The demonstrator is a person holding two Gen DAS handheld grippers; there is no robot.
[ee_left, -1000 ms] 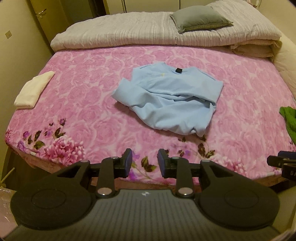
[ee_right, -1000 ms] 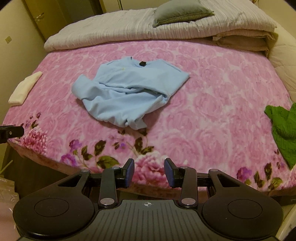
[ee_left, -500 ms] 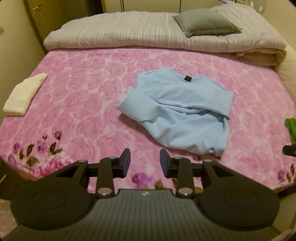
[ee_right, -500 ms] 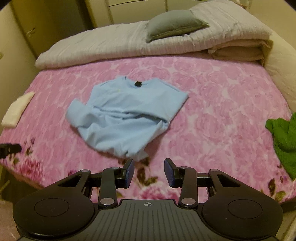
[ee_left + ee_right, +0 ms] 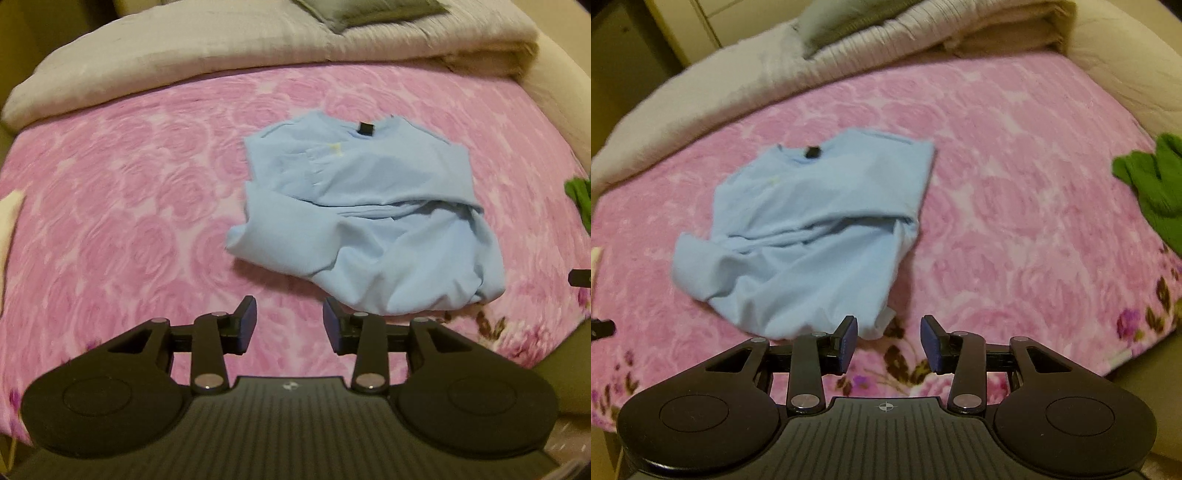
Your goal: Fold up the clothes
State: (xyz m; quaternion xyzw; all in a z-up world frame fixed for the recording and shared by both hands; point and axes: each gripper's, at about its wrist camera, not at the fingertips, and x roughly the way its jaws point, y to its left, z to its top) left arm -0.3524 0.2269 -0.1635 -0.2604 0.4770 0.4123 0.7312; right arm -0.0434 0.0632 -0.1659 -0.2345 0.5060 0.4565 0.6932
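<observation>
A crumpled light blue shirt (image 5: 365, 218) lies on the pink floral bedspread (image 5: 129, 206), its collar tag toward the far side. It also shows in the right wrist view (image 5: 812, 236). My left gripper (image 5: 290, 325) is open and empty, just short of the shirt's near left edge. My right gripper (image 5: 889, 343) is open and empty, at the shirt's near right corner, above the bedspread (image 5: 1015, 221).
A grey folded duvet (image 5: 207, 51) with a grey pillow (image 5: 365, 11) lies across the far end of the bed. A green garment (image 5: 1152, 184) lies at the right edge. A cream folded cloth (image 5: 9, 218) lies at the left edge.
Both grippers have moved forward over the bed toward the blue shirt, which now looks larger and closer. The jaws stayed open. The shirt has not moved.
</observation>
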